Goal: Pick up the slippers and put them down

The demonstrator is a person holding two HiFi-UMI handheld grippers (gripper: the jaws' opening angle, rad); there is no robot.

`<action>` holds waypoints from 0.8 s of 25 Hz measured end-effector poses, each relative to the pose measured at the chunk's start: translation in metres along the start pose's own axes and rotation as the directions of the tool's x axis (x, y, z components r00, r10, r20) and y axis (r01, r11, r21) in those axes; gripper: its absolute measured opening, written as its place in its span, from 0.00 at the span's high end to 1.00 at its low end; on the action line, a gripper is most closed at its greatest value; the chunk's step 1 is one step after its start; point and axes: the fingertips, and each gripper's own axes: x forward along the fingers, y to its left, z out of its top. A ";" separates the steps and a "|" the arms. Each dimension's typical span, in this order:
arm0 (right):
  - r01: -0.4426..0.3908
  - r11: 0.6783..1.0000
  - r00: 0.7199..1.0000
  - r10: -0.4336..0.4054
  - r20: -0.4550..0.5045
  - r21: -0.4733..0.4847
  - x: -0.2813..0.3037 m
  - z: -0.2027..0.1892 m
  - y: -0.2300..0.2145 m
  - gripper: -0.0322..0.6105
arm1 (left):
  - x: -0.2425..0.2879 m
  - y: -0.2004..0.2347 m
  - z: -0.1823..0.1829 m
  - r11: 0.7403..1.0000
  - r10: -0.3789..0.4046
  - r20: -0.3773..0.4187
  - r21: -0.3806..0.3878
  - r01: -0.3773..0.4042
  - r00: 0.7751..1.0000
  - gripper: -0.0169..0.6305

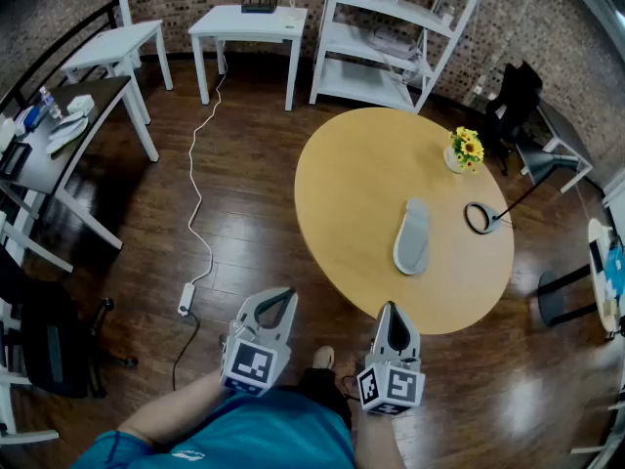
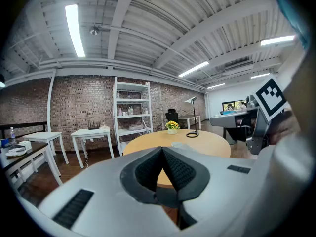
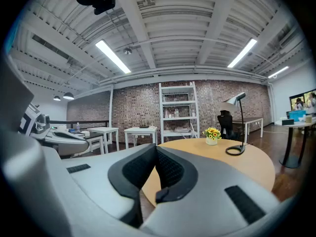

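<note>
1. One grey slipper lies flat on the round light-wood table, right of centre. It is just beside the ring base of a black desk lamp and well apart from both grippers.
2. Only the head view shows the slipper whole. In the left gripper view it is a pale sliver on the tabletop just above the jaws.
3. Left gripper is held off the table's near edge over dark wood floor. Its own view shows the black ribbed pads meeting at the tips, closed on nothing.
4. Right gripper hovers at the near rim. Its jaws are closed too, tips together, with nothing between them.
5. The gripper views show the white ceiling beams and strip lights, and the head view does not.
6. The left gripper view catches the right gripper's marker cube.
7. A white pot of yellow flowers stands near the table's far right edge.
8. Only the head view shows the white power cord trailing across the floor.
</note>
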 end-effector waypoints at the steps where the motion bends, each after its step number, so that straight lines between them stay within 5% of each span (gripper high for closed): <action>1: 0.006 1.000 1.000 -0.006 -0.012 -0.009 0.010 -0.002 -0.014 0.93 | 0.017 -0.004 0.004 1.000 -0.001 0.007 -0.014 0.001 1.000 0.96; 11: -0.028 0.999 0.989 0.023 -0.146 -0.029 0.105 -0.020 -0.175 0.91 | 0.187 -0.069 0.054 0.999 0.016 0.027 -0.029 -0.016 1.000 0.96; 13: -0.038 0.999 0.982 0.036 -0.186 -0.008 0.121 -0.031 -0.200 0.79 | 0.211 -0.081 0.058 1.000 0.014 0.021 -0.018 -0.013 1.000 0.96; 20: 0.022 0.998 0.941 -0.001 -0.338 0.059 0.177 -0.082 -0.283 0.63 | 0.283 -0.115 0.050 0.998 -0.058 -0.028 -0.014 0.057 0.998 0.96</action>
